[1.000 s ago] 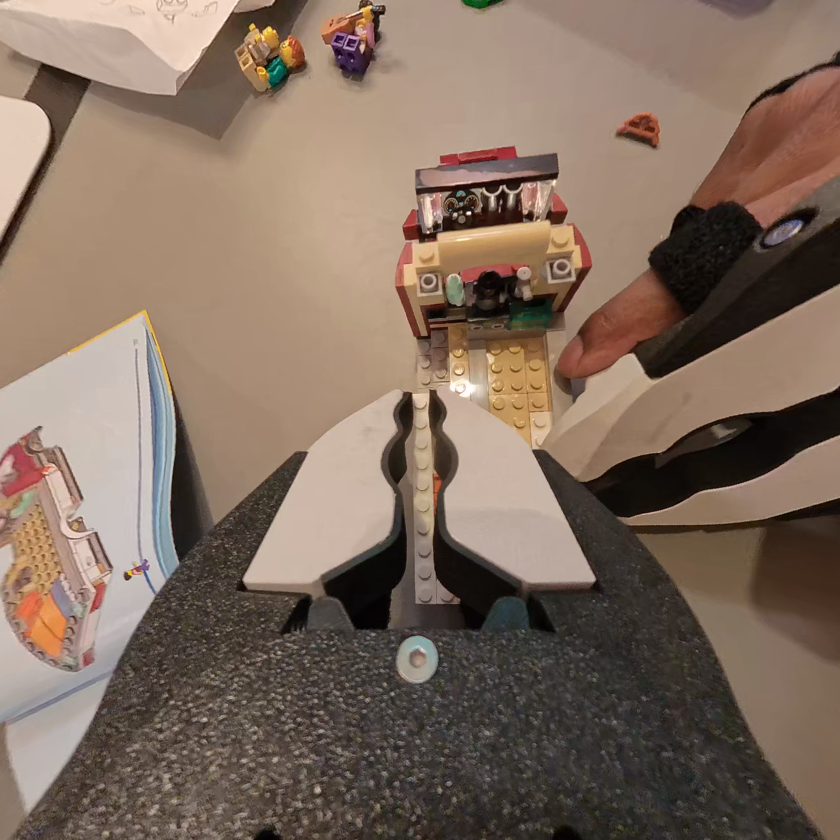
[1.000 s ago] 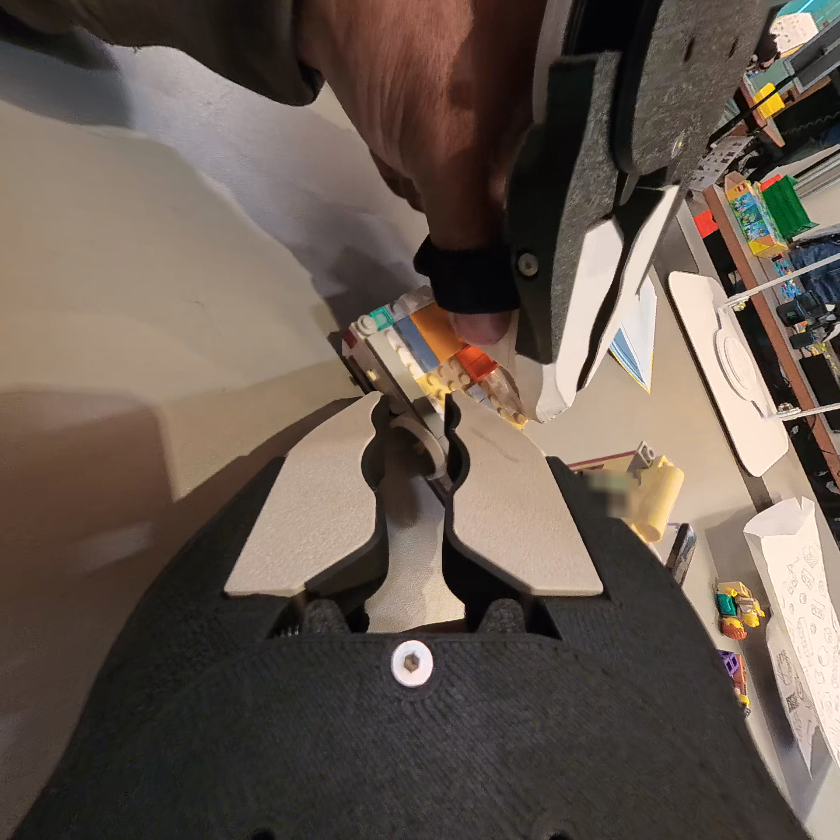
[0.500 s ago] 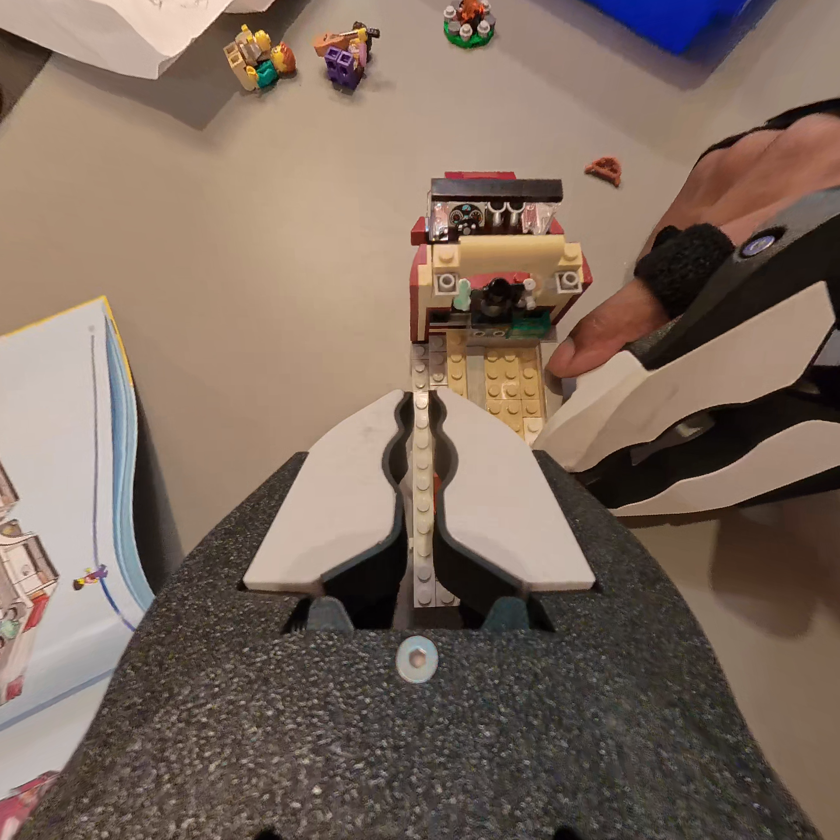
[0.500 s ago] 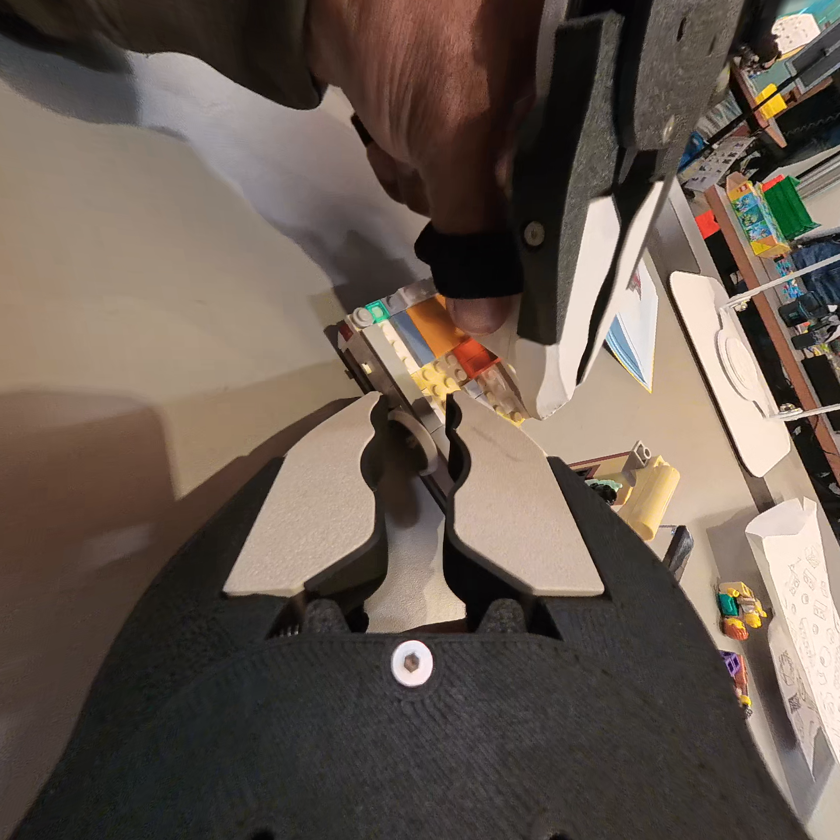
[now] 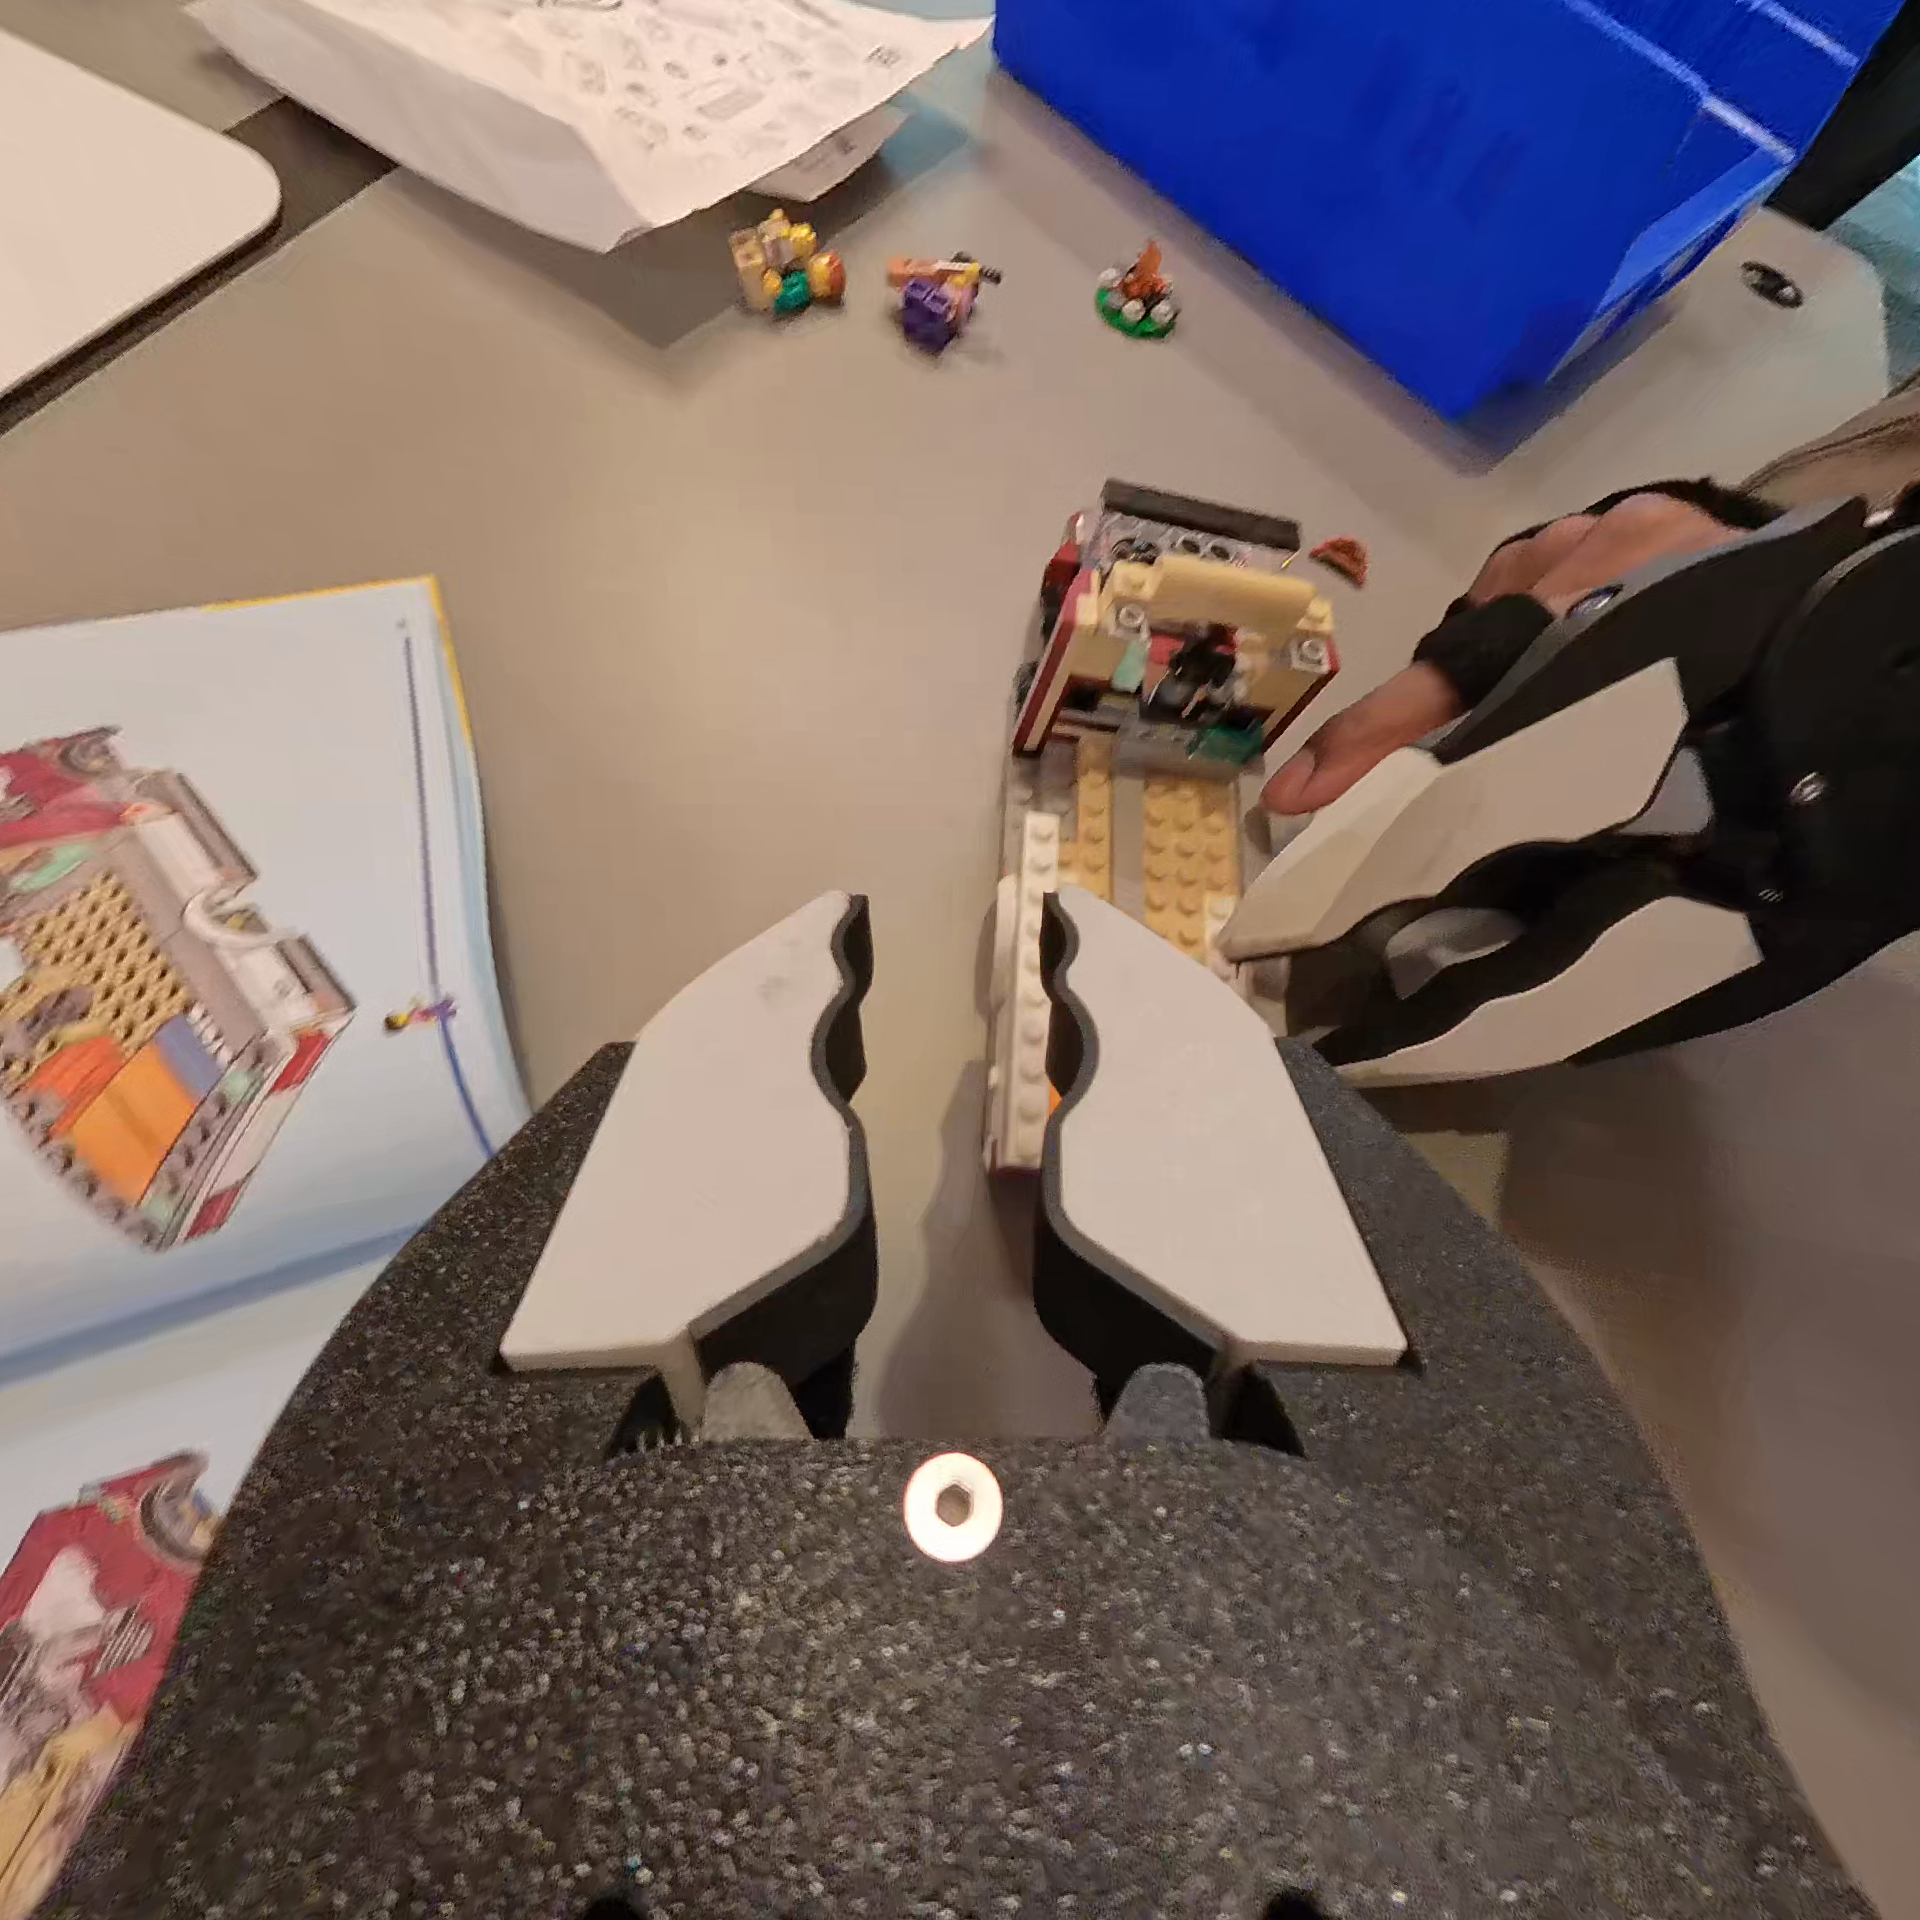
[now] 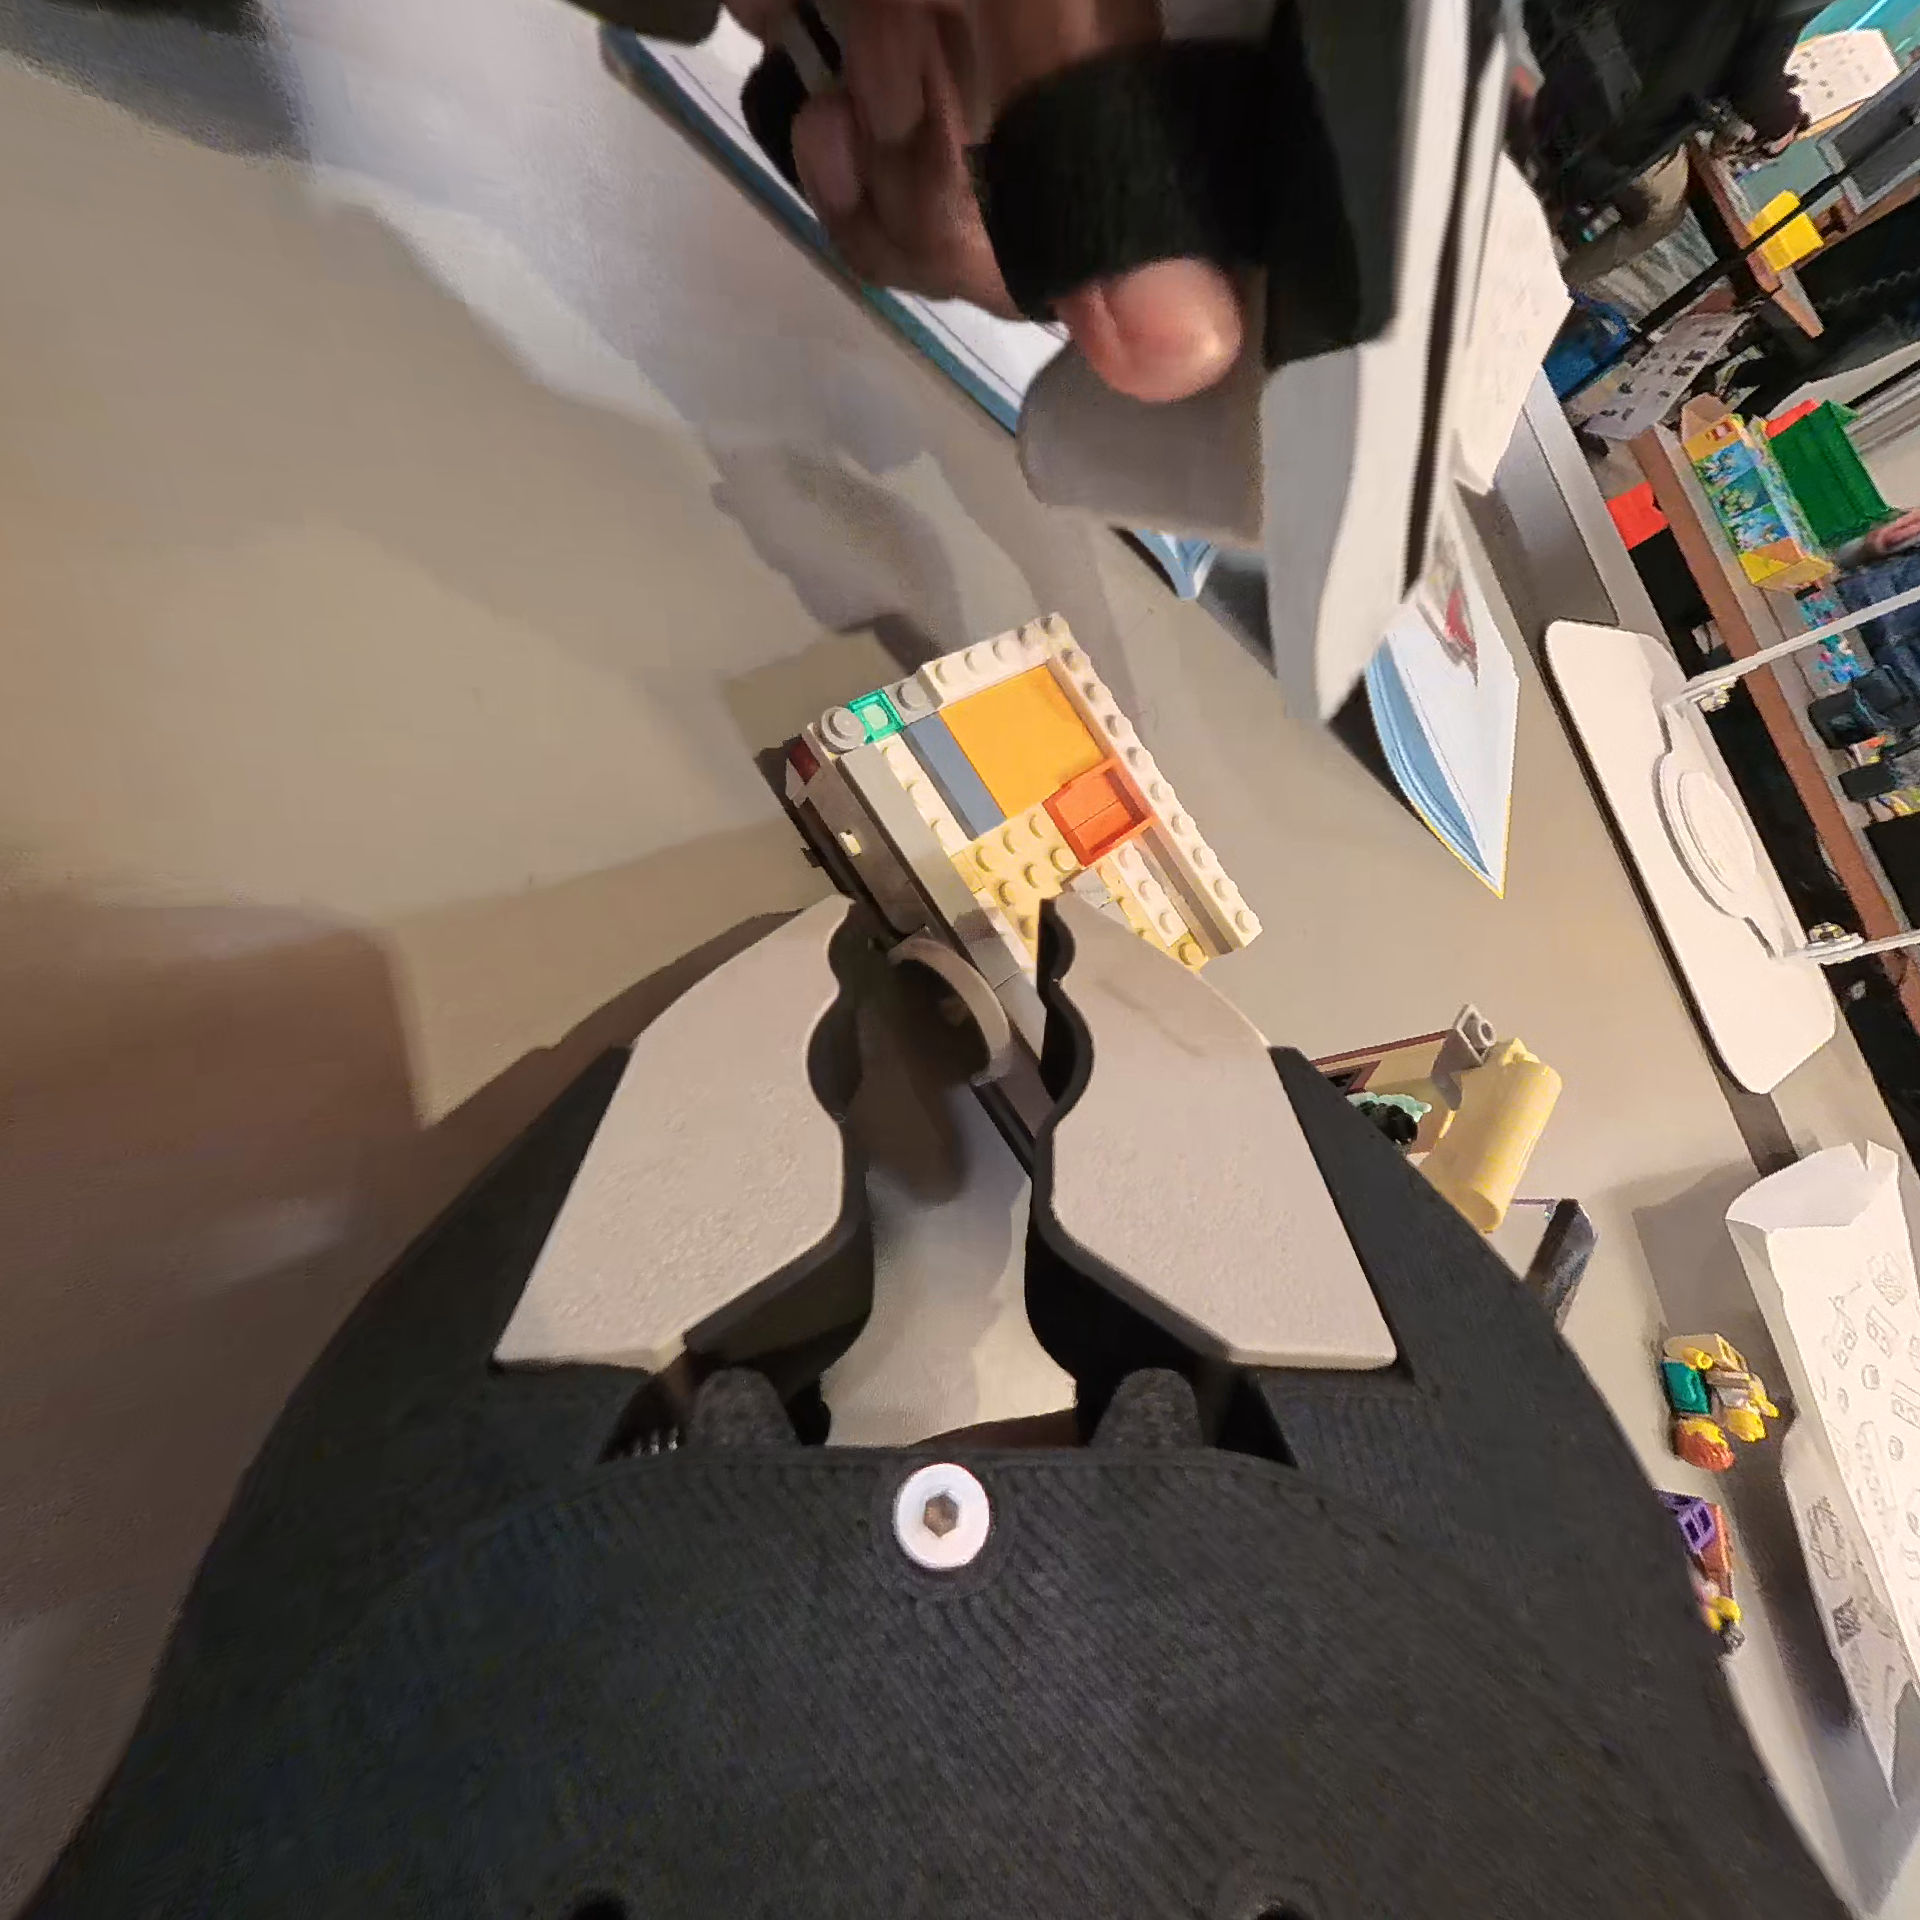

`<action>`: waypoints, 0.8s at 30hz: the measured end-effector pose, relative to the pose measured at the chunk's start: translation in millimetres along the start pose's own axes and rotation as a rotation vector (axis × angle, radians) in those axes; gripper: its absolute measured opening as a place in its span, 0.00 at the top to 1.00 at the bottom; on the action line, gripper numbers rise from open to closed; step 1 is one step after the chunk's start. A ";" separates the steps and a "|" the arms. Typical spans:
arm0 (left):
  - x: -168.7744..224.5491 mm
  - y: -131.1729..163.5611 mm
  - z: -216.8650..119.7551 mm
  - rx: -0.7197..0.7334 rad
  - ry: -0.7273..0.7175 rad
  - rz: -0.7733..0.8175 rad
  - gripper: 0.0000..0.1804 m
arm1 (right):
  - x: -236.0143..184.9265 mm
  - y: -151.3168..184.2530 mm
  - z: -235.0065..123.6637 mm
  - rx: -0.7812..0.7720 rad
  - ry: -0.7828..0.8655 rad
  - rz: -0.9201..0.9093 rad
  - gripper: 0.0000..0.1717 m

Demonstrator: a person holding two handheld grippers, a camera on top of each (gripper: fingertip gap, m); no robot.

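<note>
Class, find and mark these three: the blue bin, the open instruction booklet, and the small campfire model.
blue bin (image 5: 1382, 177), left wrist view, its side wall.
instruction booklet (image 5: 260, 748), left wrist view, open page.
campfire model (image 5: 1138, 286), left wrist view, its flame.

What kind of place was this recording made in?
Likely a workshop or lab table set up for toy-brick building: a brick vehicle model, an open instruction booklet, and shelves with boxed sets behind.

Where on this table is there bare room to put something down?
The widest bare stretch of grey table lies between the open instruction booklet and the brick vehicle model. It is crowded on the model's far side, where the right gripper sits, and near the small brick figures by the blue bin.
</note>
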State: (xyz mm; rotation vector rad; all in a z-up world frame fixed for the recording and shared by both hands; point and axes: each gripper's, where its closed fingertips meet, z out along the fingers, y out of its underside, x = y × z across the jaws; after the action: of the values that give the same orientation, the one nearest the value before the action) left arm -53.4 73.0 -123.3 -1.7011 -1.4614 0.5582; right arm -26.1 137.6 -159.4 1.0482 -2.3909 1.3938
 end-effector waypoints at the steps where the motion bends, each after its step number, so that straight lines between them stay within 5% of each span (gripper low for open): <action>1: -3.0 3.9 -2.9 -0.010 -0.005 -0.012 0.83 | -1.6 -0.3 -1.1 0.001 -0.015 0.010 0.80; 7: -5.5 21.8 -9.6 -0.088 0.012 -0.043 0.84 | 0.5 -23.2 -18.3 0.049 -0.071 0.000 0.80; 14: 5.2 42.3 -9.1 -0.179 0.084 -0.068 0.83 | 59.6 -36.5 -31.5 -0.030 -0.058 -0.067 0.81; 24: 12.3 38.9 -10.7 -0.157 0.131 -0.091 0.82 | 68.8 -7.1 11.2 -0.399 -0.492 -0.376 0.83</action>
State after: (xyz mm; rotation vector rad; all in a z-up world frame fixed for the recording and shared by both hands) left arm -18.9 81.6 -146.2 -1.7462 -1.5121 0.2837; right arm -69.9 93.0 -127.7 1.7457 -2.4394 0.5471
